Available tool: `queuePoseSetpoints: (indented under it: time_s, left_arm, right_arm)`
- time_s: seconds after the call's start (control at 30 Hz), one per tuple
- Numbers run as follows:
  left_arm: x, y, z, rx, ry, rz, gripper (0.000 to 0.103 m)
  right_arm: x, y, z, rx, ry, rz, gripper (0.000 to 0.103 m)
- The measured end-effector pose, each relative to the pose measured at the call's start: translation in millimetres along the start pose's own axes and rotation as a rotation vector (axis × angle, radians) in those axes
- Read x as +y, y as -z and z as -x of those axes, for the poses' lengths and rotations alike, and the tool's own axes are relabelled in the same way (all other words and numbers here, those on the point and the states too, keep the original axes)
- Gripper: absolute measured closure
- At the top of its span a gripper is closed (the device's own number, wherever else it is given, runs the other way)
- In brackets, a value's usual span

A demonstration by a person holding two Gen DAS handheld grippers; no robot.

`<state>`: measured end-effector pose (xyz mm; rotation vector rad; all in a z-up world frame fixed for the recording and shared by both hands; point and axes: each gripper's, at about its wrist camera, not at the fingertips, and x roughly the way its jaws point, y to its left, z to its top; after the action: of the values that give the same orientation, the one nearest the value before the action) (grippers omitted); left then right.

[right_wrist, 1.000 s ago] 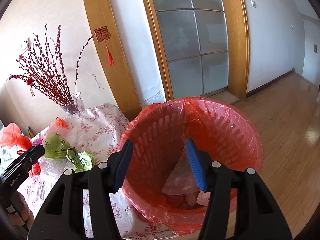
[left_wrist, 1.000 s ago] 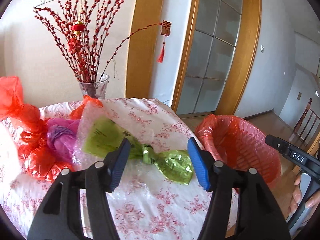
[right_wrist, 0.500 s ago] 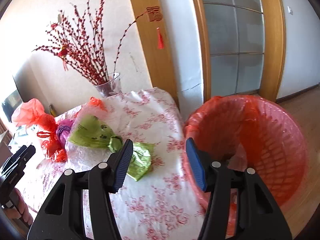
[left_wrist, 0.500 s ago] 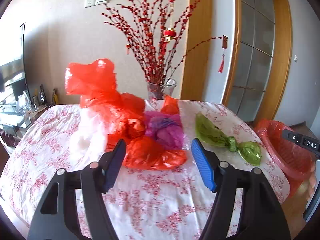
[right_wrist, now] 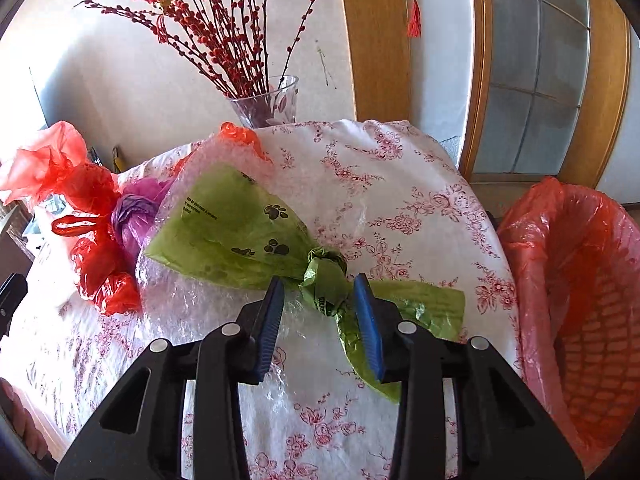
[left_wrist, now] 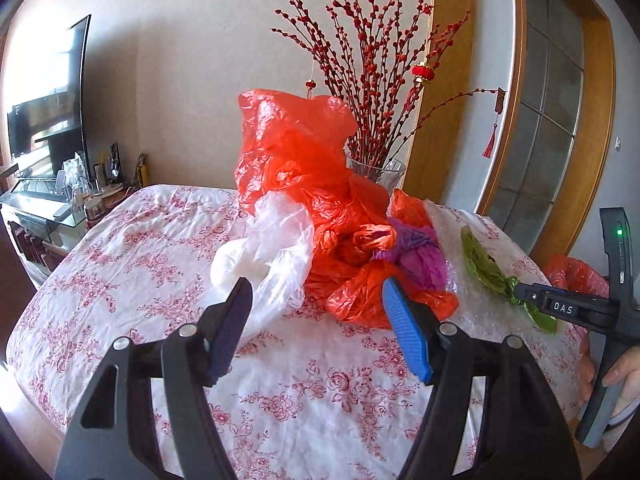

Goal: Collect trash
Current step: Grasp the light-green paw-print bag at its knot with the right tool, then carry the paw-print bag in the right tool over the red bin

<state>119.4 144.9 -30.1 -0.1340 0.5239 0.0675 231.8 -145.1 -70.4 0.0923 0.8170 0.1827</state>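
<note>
Right now the right gripper [right_wrist: 319,312] hangs low over the table [right_wrist: 400,184], its jaws apart and set on either side of the knot in the green bag [right_wrist: 256,236]. That placement makes sense: the knot is the one firm, bunched part of a limp bag, so closing there should give a hold that will not slide out. Neither finger appears to press the plastic yet, though contact cannot be ruled out from this angle.

The green bag lies flat on a sheet of bubble wrap [right_wrist: 208,300] near the table's right edge. Its long axis runs from the far left toward the near right in the right wrist view, with the wide, paw-printed body pointing away to the left and the short tail pointing toward the red bin [right_wrist: 580,280], which stands just beside the table. The bin is lined with red plastic, so a short carry to the right would likely finish this item.

The left gripper [left_wrist: 316,328] is also spread wide and holds nothing. It faces the heap of trash further along the table: a red bag [left_wrist: 304,168], a white bag [left_wrist: 268,256] and a purple bag [left_wrist: 420,256], piled against each other in front of a glass vase [left_wrist: 380,168]. It seems lined up for the next pick there.
</note>
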Motion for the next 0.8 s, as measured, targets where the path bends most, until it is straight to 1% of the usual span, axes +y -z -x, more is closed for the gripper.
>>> queuePoseSetpoints:
  time_s: [0.23,0.3,0.4,0.47,0.57,0.67,0.8]
  left_arm:
    - [5.7,3.9,-2.5,0.009,0.012,0.017,0.036]
    - [4.6,3.3,-3.1,0.009,0.019,0.015,0.036]
    - [0.2,2.2,-3.8,0.011,0.032,0.008,0.036]
    - [-4.4,1.2,-4.2,0.012,0.044,0.003,0.036]
    - [-14.7,-1.5,-4.9,0.014,0.063,-0.006,0.036]
    - [-29.1,-5.2,-6.7,0.012,0.089,-0.026,0.036]
    - [-59.9,-12.6,-14.0,0.017,0.127,-0.075,0.037]
  right_arm:
    - [4.6,-4.0,-14.8,0.026,0.037,0.028,0.066]
    - [4.1,-3.5,-19.5,0.042,0.05,0.034,0.075]
    - [1.8,-2.2,-21.0,0.047,0.066,0.039,0.081]
    - [-0.3,-0.7,-19.9,0.046,0.07,0.036,0.083]
    - [-6.1,1.3,-13.3,0.036,0.067,0.012,0.085]
    - [-15.9,5.2,1.9,0.004,0.075,-0.022,0.085]
    - [-34.7,10.4,26.7,-0.049,0.085,-0.079,0.085]
